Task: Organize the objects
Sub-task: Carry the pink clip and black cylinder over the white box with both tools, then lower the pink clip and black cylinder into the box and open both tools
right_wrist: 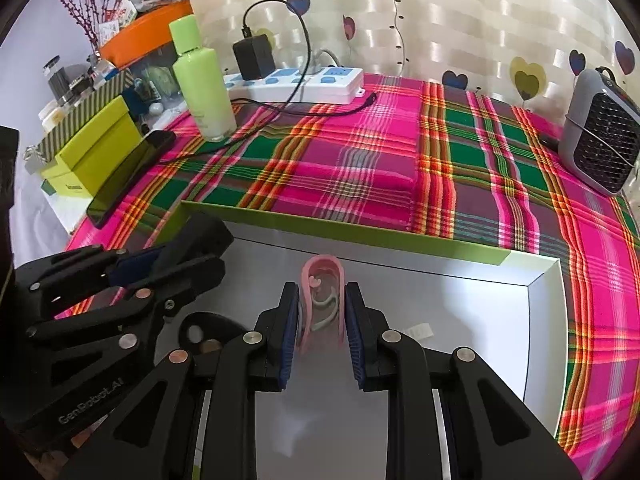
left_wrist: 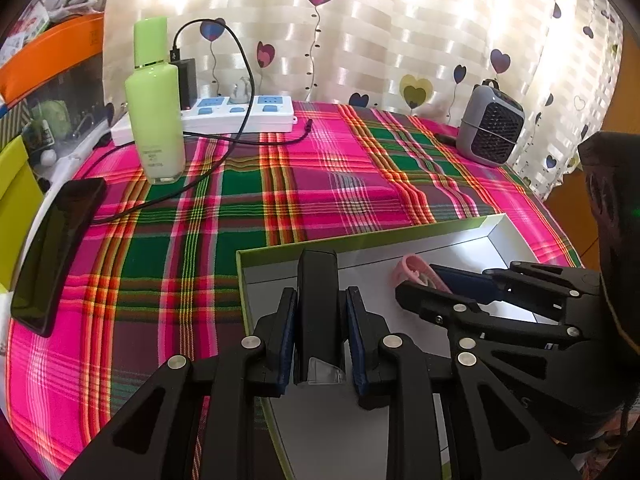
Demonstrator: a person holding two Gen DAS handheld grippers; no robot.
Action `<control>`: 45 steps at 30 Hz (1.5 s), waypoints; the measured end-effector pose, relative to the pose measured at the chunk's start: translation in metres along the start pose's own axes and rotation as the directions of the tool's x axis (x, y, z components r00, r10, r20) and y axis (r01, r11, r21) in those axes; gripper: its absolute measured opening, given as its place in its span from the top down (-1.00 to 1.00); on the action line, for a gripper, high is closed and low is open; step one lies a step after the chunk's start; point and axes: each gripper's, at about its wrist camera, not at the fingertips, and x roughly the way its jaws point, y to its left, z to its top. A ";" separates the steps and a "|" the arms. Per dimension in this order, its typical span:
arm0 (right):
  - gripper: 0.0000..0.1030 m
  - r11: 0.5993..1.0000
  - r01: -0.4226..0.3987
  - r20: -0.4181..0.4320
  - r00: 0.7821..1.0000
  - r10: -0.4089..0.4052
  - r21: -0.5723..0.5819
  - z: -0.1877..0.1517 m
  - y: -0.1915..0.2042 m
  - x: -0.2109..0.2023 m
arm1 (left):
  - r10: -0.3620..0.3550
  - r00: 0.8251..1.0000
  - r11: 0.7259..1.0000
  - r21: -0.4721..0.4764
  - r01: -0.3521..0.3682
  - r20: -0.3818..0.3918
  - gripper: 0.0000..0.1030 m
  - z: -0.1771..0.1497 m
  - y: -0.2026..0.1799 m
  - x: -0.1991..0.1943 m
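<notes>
On left gripper arm, white "GenRobot.AI" lettering, bottle label unreadable

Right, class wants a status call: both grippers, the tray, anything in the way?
Left gripper shut on black block. Right gripper shut on pink clip. Both over tray. Nothing in the way.

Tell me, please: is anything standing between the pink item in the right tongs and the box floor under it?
Nothing visible. The pink item hangs over bare white floor of the box.
</notes>
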 end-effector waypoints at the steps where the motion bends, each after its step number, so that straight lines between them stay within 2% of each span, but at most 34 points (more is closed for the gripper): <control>1: 0.53 1.000 0.013 0.001 1.000 -0.013 -0.001 0.000 0.000 0.000 | -0.004 1.000 1.000 0.004 0.004 0.002 0.57 0.000 -0.001 0.000; 5: 0.53 0.999 0.041 0.002 0.999 -0.041 -0.004 0.000 -0.004 0.000 | -0.014 1.000 1.000 0.009 0.014 -0.004 0.57 -0.002 -0.004 0.004; 9: 0.53 1.000 0.024 -0.009 1.000 -0.024 0.001 0.001 -0.004 0.003 | -0.018 1.000 1.000 0.013 0.018 -0.010 0.58 0.000 -0.006 0.007; 29: 0.51 0.999 0.046 -0.013 0.999 -0.046 -0.019 0.002 -0.001 0.005 | -0.003 1.000 1.000 0.025 0.003 -0.021 0.56 0.000 -0.007 0.009; 37: 0.22 0.999 0.043 -0.011 0.999 -0.043 0.008 -0.001 -0.006 0.001 | 0.000 1.000 1.000 0.002 0.000 -0.005 0.34 0.000 -0.002 0.000; 41: 0.22 0.999 0.051 -0.002 0.999 -0.051 0.004 -0.004 -0.005 -0.004 | 0.044 0.999 0.999 0.030 -0.044 0.017 0.27 -0.002 -0.008 -0.007; 45: 0.21 0.999 0.054 0.004 0.999 -0.054 0.009 -0.007 -0.005 -0.010 | 0.036 0.999 0.999 0.012 -0.036 0.020 0.18 -0.005 -0.006 -0.013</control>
